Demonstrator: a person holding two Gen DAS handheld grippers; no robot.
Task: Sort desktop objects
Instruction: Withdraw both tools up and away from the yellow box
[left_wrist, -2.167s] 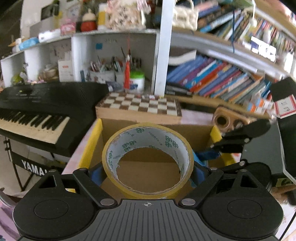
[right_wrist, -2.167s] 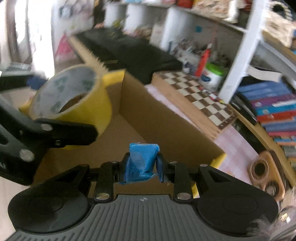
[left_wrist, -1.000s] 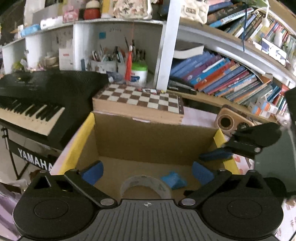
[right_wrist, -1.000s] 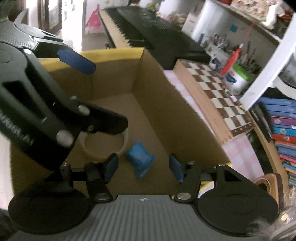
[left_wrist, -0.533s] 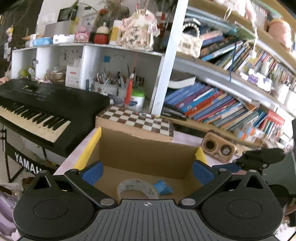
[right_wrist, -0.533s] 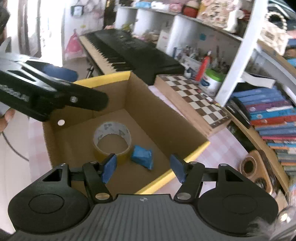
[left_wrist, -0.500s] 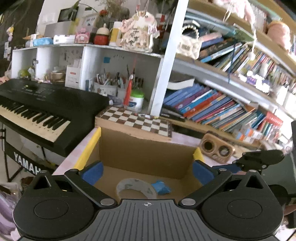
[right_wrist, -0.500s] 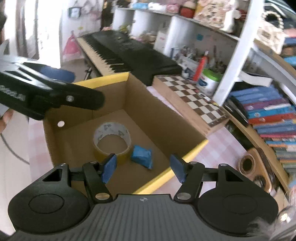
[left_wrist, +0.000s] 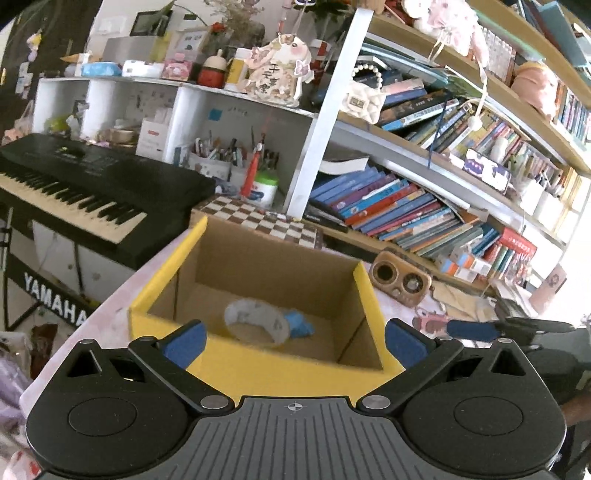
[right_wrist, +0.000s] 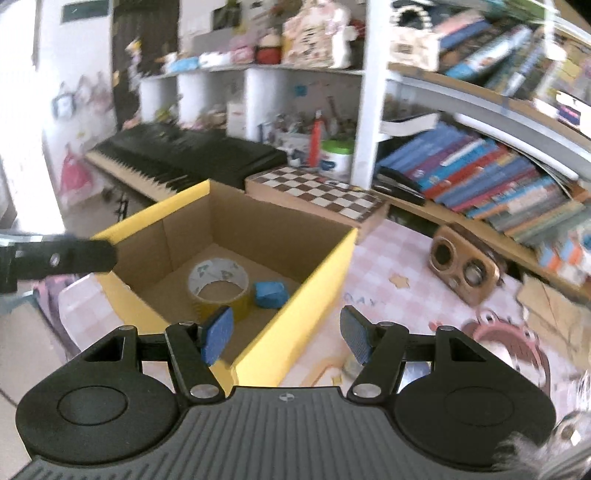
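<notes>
A yellow-rimmed cardboard box (left_wrist: 364, 291) (right_wrist: 325, 266) stands on the pink checked table. Inside lie a roll of yellow tape (left_wrist: 256, 321) (right_wrist: 218, 286) and a small blue packet (left_wrist: 301, 326) (right_wrist: 270, 294), side by side. My left gripper (left_wrist: 293, 341) is open and empty, held above the box's near rim. My right gripper (right_wrist: 286, 334) is open and empty, above the box's right front corner. The right gripper's finger shows at the right of the left wrist view (left_wrist: 476, 329); the left gripper's finger shows at the left of the right wrist view (right_wrist: 66, 258).
A chessboard box (left_wrist: 258, 219) (right_wrist: 317, 195) lies behind the cardboard box. A wooden speaker (left_wrist: 400, 282) (right_wrist: 463, 271) sits to the right. A black keyboard (left_wrist: 74, 192) stands to the left. Bookshelves fill the back. A pink frog mat (right_wrist: 513, 343) is at the right.
Both grippers let go of the tape and the blue packet, which now lie in the box. Both grippers have since pulled back and up, away from the box.
</notes>
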